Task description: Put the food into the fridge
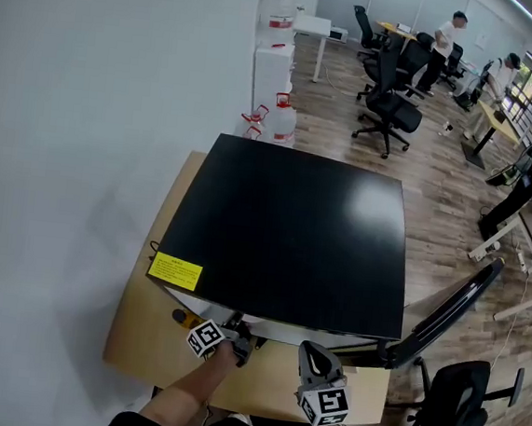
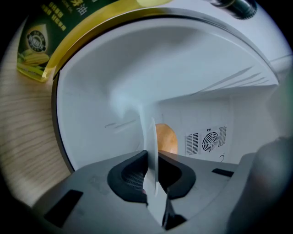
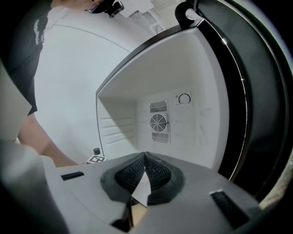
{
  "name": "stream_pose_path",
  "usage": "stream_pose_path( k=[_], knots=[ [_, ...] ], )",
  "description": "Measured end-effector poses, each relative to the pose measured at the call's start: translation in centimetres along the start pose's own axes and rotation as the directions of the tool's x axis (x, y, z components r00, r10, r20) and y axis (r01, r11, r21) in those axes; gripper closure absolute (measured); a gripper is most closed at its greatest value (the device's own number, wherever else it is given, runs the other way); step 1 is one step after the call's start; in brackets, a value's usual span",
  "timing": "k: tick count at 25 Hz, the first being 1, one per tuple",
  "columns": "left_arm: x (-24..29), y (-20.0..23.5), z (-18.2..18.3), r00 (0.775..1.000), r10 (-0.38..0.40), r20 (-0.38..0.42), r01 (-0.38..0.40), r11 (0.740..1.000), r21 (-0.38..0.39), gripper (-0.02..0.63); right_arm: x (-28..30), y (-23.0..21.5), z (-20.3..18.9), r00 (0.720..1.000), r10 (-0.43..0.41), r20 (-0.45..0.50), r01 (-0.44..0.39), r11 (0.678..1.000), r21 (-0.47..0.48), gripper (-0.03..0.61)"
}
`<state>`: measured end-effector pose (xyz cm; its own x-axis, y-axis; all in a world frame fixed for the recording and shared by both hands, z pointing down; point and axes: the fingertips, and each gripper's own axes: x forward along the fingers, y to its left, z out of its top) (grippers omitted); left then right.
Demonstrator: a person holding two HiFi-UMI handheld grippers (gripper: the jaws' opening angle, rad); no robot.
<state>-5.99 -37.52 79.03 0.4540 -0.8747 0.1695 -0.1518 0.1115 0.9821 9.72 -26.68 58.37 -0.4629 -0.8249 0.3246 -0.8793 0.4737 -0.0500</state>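
Observation:
A black mini fridge (image 1: pixel 292 238) stands on a wooden table (image 1: pixel 141 341) with its door (image 1: pixel 448 314) swung open to the right. At its front opening, my left gripper (image 1: pixel 235 343) is shut on the rim of a thin white plate (image 2: pixel 152 146), seen edge-on. A round orange-brown piece of food (image 2: pixel 165 139) shows behind the plate, inside the white fridge interior (image 2: pixel 137 82). My right gripper (image 1: pixel 318 367) hangs just right of it, facing the cavity. Its jaws (image 3: pixel 144 171) are shut with nothing between them. The head view hides the plate and the food.
A yellow oil bottle (image 2: pixel 55 32) stands on the table left of the fridge. A fan vent (image 3: pixel 159 122) sits on the fridge's back wall. Office chairs (image 1: pixel 457 413) stand to the right; water jugs (image 1: pixel 280 120) and people (image 1: pixel 441 46) are farther back.

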Motion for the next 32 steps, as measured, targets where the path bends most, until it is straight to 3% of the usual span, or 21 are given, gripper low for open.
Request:
stream_pose_path(
  k=[11, 19, 25, 29, 32],
  knots=[
    [0.7, 0.7, -1.6, 0.999, 0.038, 0.014, -0.037, 0.997, -0.074, 0.584, -1.4, -1.1, -0.7, 0.999, -0.048, -0.001, 0.048, 0.998, 0.035, 0.518],
    [2.0, 0.7, -1.4, 0.998, 0.061, 0.018, -0.060, 0.996, -0.064, 0.584, -2.2, -1.8, -1.6, 0.997, -0.071, -0.005, 0.071, 0.996, 0.050, 0.518],
    [3.0, 1.3, -1.4, 0.988, 0.149, -0.048, -0.153, 0.984, -0.086, 0.584, -2.2, -1.9, -1.5, 0.998, -0.070, -0.005, 0.070, 0.996, 0.060, 0.518],
    [3.6, 0.9, -1.3, 0.980, 0.189, -0.069, -0.190, 0.981, -0.021, 0.584, -2.2, -1.7, -1.3, 0.998, -0.066, -0.012, 0.067, 0.996, 0.055, 0.518],
    [4.1, 0.9, -1.2, 0.961, 0.265, -0.079, -0.254, 0.958, 0.130, 0.584, -2.1, -1.7, -1.3, 0.998, -0.065, -0.015, 0.066, 0.997, 0.046, 0.518]
  ],
)
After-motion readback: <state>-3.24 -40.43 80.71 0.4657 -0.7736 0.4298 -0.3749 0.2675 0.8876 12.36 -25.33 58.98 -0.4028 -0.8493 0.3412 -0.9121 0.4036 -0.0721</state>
